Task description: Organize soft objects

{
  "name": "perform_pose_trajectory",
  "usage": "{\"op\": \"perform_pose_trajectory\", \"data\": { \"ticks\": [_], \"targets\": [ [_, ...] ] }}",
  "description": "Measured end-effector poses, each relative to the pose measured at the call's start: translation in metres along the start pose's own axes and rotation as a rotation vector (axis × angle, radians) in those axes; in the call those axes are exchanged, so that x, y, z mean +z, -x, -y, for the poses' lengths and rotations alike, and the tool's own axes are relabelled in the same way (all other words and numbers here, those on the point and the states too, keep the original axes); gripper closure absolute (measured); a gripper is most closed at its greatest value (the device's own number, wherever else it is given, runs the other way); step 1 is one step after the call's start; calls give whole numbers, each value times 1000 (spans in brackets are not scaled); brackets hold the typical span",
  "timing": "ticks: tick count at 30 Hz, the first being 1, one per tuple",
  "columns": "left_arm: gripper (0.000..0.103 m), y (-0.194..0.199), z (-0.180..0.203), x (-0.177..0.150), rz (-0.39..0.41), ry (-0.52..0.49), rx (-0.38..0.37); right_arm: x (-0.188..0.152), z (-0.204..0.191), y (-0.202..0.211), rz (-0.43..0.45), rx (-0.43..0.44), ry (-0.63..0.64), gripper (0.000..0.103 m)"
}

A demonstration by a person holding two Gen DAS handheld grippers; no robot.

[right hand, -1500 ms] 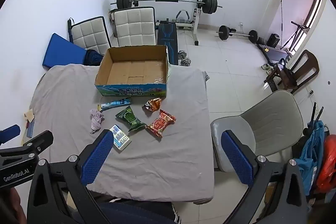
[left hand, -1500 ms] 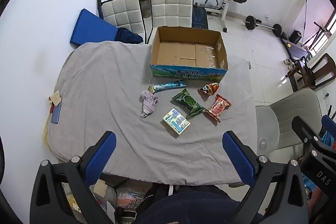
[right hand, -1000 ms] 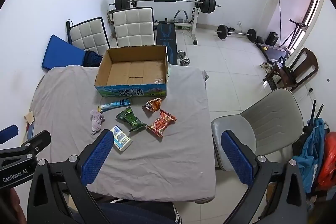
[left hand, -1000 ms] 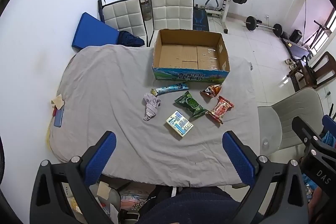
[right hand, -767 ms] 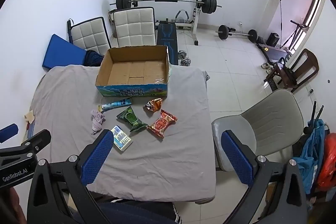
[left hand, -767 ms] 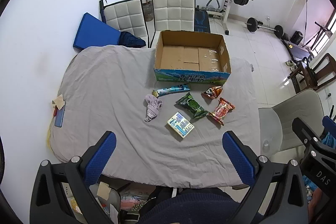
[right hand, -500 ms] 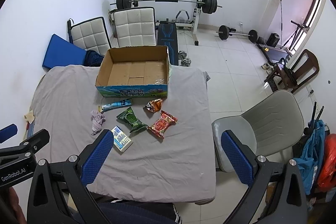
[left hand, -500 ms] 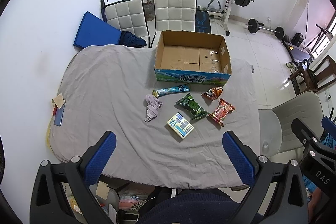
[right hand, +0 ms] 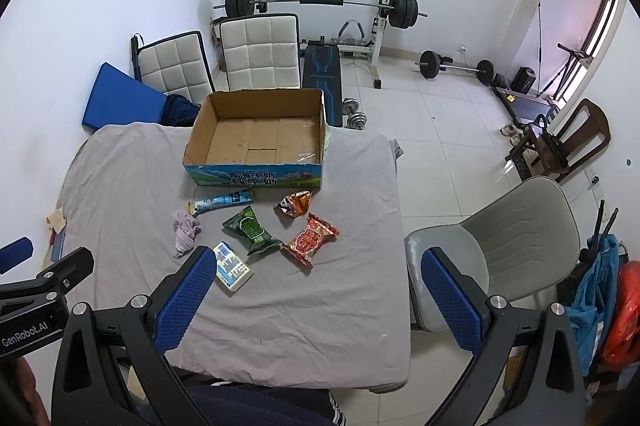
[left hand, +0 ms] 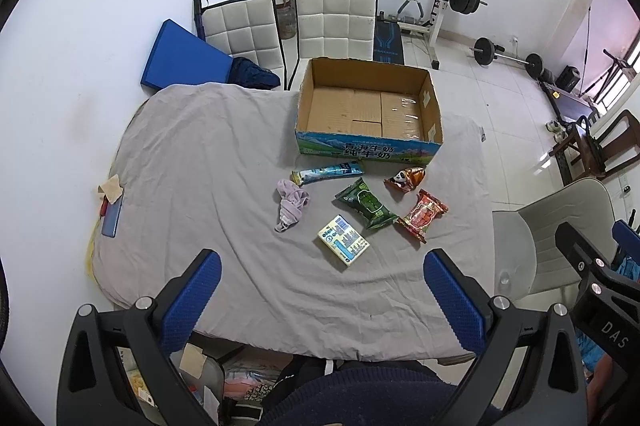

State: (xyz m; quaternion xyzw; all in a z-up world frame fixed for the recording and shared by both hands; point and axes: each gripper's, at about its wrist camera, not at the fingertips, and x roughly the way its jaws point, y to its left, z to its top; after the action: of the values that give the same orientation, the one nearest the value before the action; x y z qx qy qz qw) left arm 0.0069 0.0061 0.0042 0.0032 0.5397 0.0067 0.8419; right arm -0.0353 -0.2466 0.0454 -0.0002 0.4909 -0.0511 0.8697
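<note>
1. Grey cloth covers the surface (left hand: pixel 192 162); an open cardboard box (left hand: pixel 370 142) stands at its far side, nothing inside.
2. Six soft items lie just before it, among them a crumpled lilac cloth (left hand: pixel 291 203) and a green packet (left hand: pixel 366 203).
3. Likely light and floppy; pinch the packet mid-body, across its diagonal long axis.
4. Left tongs (left hand: pixel 322 292) and right tongs (right hand: pixel 316 290) hover apart, holding nothing.

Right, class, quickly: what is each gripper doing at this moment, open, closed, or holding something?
Left gripper: open, holding nothing, above the near edge of the table.
Right gripper: open, holding nothing.
</note>
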Motion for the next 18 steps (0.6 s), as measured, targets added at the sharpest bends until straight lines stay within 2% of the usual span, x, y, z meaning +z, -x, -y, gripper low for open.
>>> {"op": "perform_pose_trajectory", "data": {
  "ticks": [18],
  "targets": [
    [0,-1,1,3,10,3,-7,7,2,4,14,-3,-2,0]
  ]
}}
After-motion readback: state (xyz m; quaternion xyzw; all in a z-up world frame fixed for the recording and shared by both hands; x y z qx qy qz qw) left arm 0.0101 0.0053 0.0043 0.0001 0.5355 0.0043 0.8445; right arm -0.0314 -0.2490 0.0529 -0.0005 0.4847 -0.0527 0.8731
